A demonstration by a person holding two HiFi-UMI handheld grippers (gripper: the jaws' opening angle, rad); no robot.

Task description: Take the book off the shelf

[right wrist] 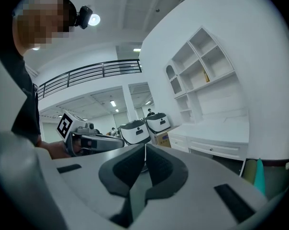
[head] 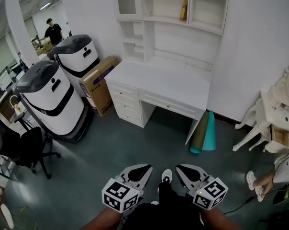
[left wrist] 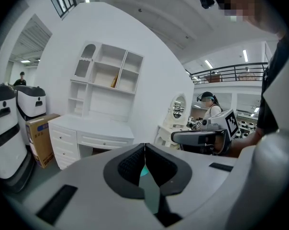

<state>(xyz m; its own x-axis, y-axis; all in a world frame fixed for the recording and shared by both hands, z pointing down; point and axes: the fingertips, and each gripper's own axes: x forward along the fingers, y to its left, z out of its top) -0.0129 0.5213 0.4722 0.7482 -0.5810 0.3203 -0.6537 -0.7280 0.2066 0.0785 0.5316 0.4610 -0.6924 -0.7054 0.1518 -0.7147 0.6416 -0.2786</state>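
Note:
A thin yellow-brown book (head: 183, 8) leans upright in the middle upper compartment of the white shelf unit (head: 154, 13) above the desk (head: 159, 83). It also shows as the book (left wrist: 115, 80) in the left gripper view and the book (right wrist: 206, 74) in the right gripper view. My left gripper (head: 145, 167) and right gripper (head: 180, 167) are low at the view's bottom edge, over the grey floor and far from the desk. Both point toward the desk. Each is shut with nothing between its pads: left gripper (left wrist: 144, 145), right gripper (right wrist: 145, 145).
Two white-and-black machines (head: 51, 97) stand left of the desk, with a cardboard box (head: 100, 83) beside them. Rolled mats (head: 205, 133) lean against the desk's right leg. A black office chair (head: 25, 150) is at the left and white furniture (head: 273, 119) at the right.

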